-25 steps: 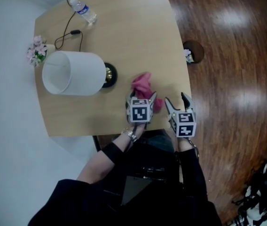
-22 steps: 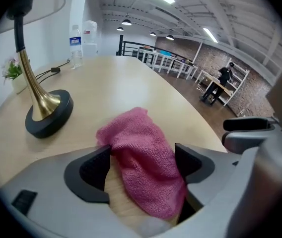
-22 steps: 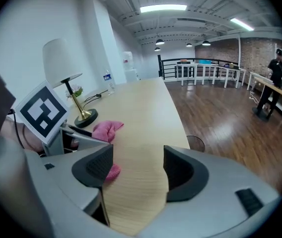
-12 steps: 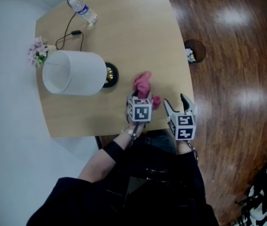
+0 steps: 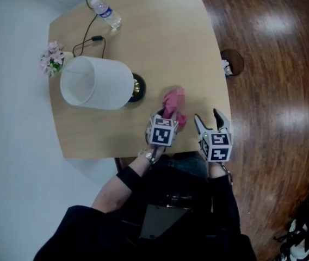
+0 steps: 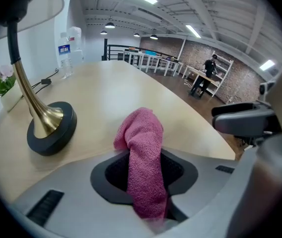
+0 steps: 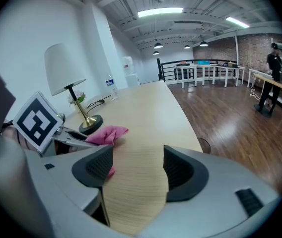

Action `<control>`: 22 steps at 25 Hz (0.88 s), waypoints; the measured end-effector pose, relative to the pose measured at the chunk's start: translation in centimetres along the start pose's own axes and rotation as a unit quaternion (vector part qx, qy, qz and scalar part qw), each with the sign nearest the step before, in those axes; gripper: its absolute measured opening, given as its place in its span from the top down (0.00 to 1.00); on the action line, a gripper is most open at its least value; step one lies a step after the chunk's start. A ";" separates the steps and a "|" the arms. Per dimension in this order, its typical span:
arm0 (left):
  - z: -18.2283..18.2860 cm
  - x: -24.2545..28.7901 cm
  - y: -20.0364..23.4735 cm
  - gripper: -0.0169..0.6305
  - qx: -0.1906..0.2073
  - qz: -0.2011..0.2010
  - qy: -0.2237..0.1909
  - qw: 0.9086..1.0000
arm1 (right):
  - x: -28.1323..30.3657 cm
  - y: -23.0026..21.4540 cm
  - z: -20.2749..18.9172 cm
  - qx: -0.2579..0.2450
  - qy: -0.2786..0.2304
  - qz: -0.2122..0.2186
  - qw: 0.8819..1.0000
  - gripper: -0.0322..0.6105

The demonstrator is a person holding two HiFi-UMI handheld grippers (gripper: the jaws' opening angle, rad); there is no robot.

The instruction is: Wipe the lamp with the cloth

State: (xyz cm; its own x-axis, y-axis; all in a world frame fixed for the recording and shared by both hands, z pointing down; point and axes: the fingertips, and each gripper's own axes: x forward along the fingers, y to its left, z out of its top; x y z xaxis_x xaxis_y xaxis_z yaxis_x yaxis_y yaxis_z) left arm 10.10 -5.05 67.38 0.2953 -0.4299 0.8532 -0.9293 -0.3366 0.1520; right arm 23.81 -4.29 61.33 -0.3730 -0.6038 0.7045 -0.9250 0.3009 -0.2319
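A lamp with a white shade (image 5: 97,83) and a brass stem on a black base (image 5: 137,88) stands at the left of the wooden table (image 5: 160,37). A pink cloth (image 5: 172,103) lies right of the base. My left gripper (image 5: 167,115) is at the cloth's near end; its jaws have just been closing and now pinch the cloth (image 6: 143,152), which bunches up between them. The lamp base (image 6: 51,128) is to the cloth's left. My right gripper (image 5: 212,118) hovers open over the table's near right corner, with only bare tabletop between its jaws (image 7: 136,170).
A water bottle (image 5: 106,14) lies at the far end, with the lamp's black cord (image 5: 86,42) beside it. A small pot of pink flowers (image 5: 52,60) stands behind the shade. The table's right edge drops to dark wood floor, where a small round object (image 5: 232,62) sits.
The left jaws have narrowed onto the pink cloth, which is now bunched and pulled up between them. The right gripper has stayed where it was.
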 end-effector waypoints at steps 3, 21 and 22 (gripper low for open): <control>0.3 -3.3 0.6 0.78 0.017 -0.027 -0.021 0.999 | 0.3 1.7 0.7 -0.011 -0.001 0.016 1.000 0.45; -5.9 -24.9 17.4 0.80 0.031 -0.134 -0.118 0.984 | -3.0 23.9 3.7 -0.030 -0.059 0.014 0.998 0.93; -6.3 -25.3 18.5 0.80 0.025 -0.138 -0.123 0.982 | -3.0 24.9 3.6 -0.030 -0.058 0.012 0.998 0.93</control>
State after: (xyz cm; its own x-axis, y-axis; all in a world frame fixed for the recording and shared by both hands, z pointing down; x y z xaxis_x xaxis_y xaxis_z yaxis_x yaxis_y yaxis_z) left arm -16.00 4.87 51.81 0.5845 -0.5042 0.6358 -0.7964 -0.5063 0.3307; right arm 1.63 2.38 51.06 -0.4040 -0.6758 0.6165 -0.9111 0.3576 -0.2050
